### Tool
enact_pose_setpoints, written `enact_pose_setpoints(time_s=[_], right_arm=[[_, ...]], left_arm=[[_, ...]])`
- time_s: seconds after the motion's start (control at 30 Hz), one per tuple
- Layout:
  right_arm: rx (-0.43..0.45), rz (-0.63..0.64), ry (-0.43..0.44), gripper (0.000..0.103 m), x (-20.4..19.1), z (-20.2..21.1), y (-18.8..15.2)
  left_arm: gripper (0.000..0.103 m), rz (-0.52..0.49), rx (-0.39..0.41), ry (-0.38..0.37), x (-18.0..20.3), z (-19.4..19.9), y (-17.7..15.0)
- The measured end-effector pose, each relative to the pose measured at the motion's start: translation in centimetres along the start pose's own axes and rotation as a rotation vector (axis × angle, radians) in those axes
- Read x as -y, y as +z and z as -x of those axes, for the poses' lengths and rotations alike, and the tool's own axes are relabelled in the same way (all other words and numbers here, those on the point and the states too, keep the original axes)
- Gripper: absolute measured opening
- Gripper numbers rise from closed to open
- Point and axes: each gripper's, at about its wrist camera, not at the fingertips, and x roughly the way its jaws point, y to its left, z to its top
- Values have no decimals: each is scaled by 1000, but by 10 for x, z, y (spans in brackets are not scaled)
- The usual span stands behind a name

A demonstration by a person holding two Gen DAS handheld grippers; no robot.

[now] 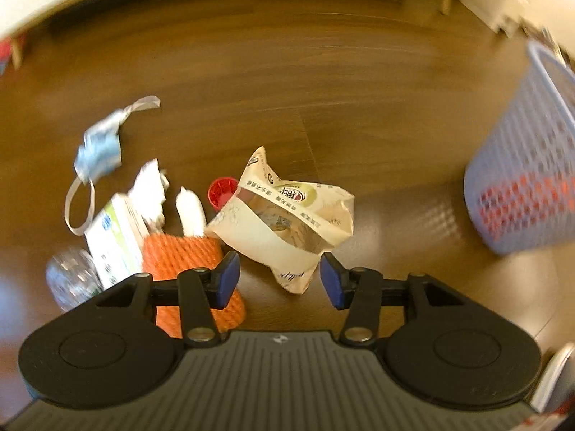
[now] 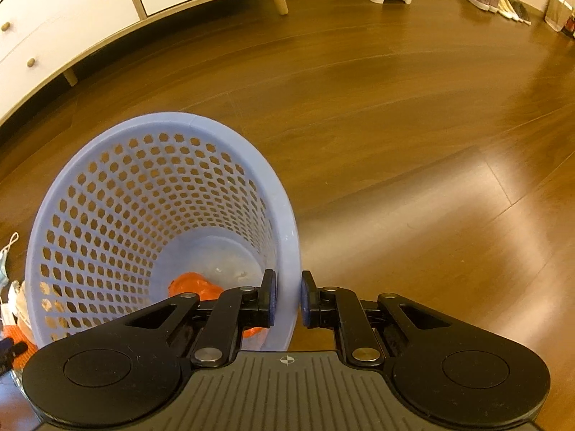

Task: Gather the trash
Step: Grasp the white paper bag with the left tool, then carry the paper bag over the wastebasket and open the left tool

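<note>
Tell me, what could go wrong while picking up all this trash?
The right gripper pinches only the thin rim of the purple basket, which leans over, so it might slip or tip. The left gripper is open by the crumpled food bag, beside the orange net, so its fingers could snag the net too.

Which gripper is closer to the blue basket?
Right. The right gripper clamps the blue basket rim; the left gripper hovers open over the floor trash, basket off to its side.
</note>
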Motion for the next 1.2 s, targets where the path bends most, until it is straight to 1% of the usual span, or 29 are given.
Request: enact_pose_setpoints(time_s=[0.07, 0.17, 0.23, 0.3, 0.37, 0.4, 0.43, 0.47, 0.6, 0.77, 0.9, 1.1, 1.2], right_arm=[[-1, -1, -2, 10, 0, 0, -3], [-4, -14, 5, 10, 3, 2, -4], [-7, -16, 8, 10, 1, 1, -5], [-5, -16, 12, 10, 0, 2, -8], [-6, -18, 15, 10, 1, 3, -10], [-6, -15, 15, 10, 0, 5, -10], [-6, -13, 16, 10, -4, 3, -10], [-7, -12, 17, 10, -4, 4, -10], [-8, -1, 25, 10, -8, -4, -11], [-9, 11, 41, 10, -7, -8, -12], [-13, 24, 45, 10, -5, -11, -12], [-15, 59, 43, 10, -3, -12, -14], [-12, 73, 41, 10, -3, -12, -12]], left_arm=[[45, 64, -16, -15, -5, -7, 2], [45, 116, -43, -24, -9, -19, 5], [42, 154, -50, -35, -12, -25, 6], [35, 194, -60, -32, -15, -31, 7], [19, 225, -66, -33, -20, -35, 9], [5, 229, -67, -32, -21, -36, 10], [2, 228, -62, -33, -22, -35, 11], [0, 222, -57, -22, -22, -33, 12], [0, 154, -21, 21, -17, -17, 19], [0, 51, 8, 52, -1, 17, 30], [0, 10, 45, 34, 14, 52, 43], [0, -102, 78, -2, 49, 108, 59], [0, -131, 93, -53, 68, 131, 66]])
